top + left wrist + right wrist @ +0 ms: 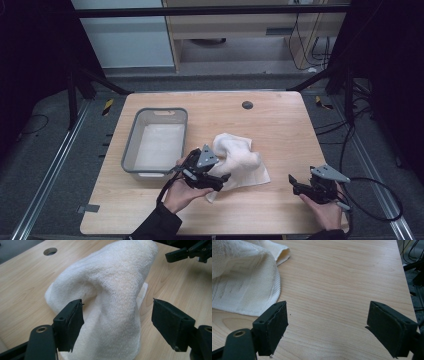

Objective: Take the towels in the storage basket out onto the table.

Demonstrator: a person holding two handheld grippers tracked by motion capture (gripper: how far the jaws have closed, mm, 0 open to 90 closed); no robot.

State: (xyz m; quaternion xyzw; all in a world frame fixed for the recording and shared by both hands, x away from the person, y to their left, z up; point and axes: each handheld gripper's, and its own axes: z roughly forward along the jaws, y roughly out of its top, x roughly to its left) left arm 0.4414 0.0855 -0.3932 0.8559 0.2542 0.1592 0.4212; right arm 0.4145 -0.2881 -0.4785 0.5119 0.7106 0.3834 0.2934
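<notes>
On the pale wooden tabletop (280, 125), framed by grey floor and dark rails, a rumpled white terry towel (239, 157) lay beside a grey plastic basin (129, 150), the left gripper (117, 322) spread wide around it, the right gripper (325, 326) wide over bare wood.

Grey bin (131, 145) and round hole (247, 104) on wooden table (280, 135).

Lab recording station: wooden counter (280, 125) enclosed by black metal frame (210, 10), floor rails (55, 165) beside left edge, loose cables (320, 50) beyond far right corner, hazard tape (107, 106) on floor.
</notes>
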